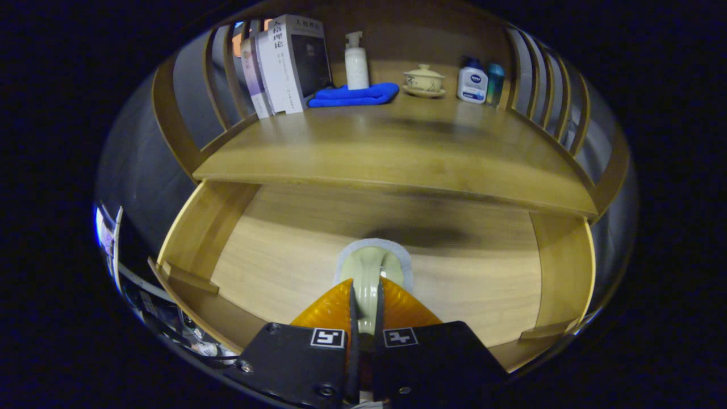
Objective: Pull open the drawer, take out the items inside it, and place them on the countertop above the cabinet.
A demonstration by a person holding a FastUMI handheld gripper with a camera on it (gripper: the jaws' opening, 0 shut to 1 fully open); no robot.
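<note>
Claw (pixel 366 309) pinching pale green glazed ceramic piece (pixel 369 272), both fingers pressed on its thin edge, over the open light wooden drawer (pixel 272 255). Piece stands edge-on, long axis running 6 to 12 o'clock, pointing away from the claw; exact shape hard to tell. Next, I'd judge: lift straight up, clear the wooden tabletop (pixel 397 153) lip at 12 o'clock, then forward. Keep it level; the glaze looks slippery. Set down mid-top, short of the folded blue cloth (pixel 355 95) and lidded cream ceramic cup (pixel 423 79).
</note>
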